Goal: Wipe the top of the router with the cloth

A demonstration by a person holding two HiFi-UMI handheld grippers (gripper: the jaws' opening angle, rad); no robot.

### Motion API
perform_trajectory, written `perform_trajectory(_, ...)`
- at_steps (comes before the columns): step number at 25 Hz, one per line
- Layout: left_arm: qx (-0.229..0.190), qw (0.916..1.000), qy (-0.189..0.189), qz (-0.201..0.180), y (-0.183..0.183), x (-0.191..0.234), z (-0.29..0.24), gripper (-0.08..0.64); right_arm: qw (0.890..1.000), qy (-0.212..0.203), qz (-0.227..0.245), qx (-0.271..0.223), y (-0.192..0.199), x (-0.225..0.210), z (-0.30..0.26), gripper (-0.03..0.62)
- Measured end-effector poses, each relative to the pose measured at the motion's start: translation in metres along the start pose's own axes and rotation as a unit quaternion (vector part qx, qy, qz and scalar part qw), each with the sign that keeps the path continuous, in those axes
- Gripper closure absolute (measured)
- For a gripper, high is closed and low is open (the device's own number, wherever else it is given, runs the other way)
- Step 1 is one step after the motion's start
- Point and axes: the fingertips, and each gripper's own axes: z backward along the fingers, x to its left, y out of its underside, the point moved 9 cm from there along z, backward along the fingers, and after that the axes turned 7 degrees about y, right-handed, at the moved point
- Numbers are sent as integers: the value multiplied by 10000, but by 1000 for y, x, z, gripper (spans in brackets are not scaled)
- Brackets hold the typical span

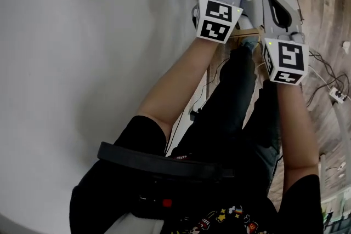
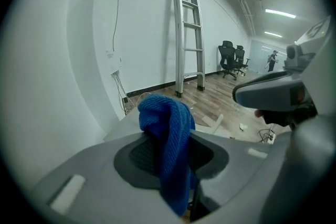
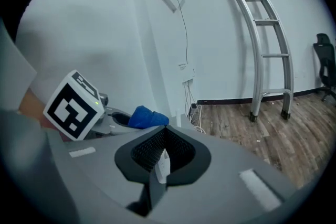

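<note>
At far left of the head view runs a plain white wall [image 1: 82, 63]. Beside it, the left tool [image 2: 169, 150] is clamped on the blue cloth [image 2: 166, 134], which bunches above the jaws and hangs down between them. Both tools are held side by side, close together, beyond the person's legs [image 1: 236, 112]. Further right, the right tool [image 3: 160, 159] has its jaws drawn together, with only a small white slip [image 3: 163, 164] showing at the seam; I cannot identify it. At far right lies the wooden floor [image 1: 323, 19], strewn with loose cables. No view shows the router, so I judge that wiping has not begun.

To do this step well, I would first bring the router into sight. I would then lower the left tool until the hanging fold of the cloth, not the jaw tips, meets its top. From there I would sweep flat in overlapping passes under light pressure. The right tool could steady the router, since a light one may slide.
</note>
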Motion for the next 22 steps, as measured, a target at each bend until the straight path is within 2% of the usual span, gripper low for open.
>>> perform_trajectory(6, 314, 9990, -82, -299, -1, 34, -42, 328, 10000, 48, -62, 31, 16, -3, -40, 571)
perform_trajectory(13, 746, 9955, -141, -575, 6, 51, -57, 328, 9997, 137, -175, 128, 24, 4, -58, 571)
perform_trajectory(22, 1255, 9866, 103, -1041, 11, 64, -96, 330, 9995, 194, -223, 120, 30, 0, -60, 569)
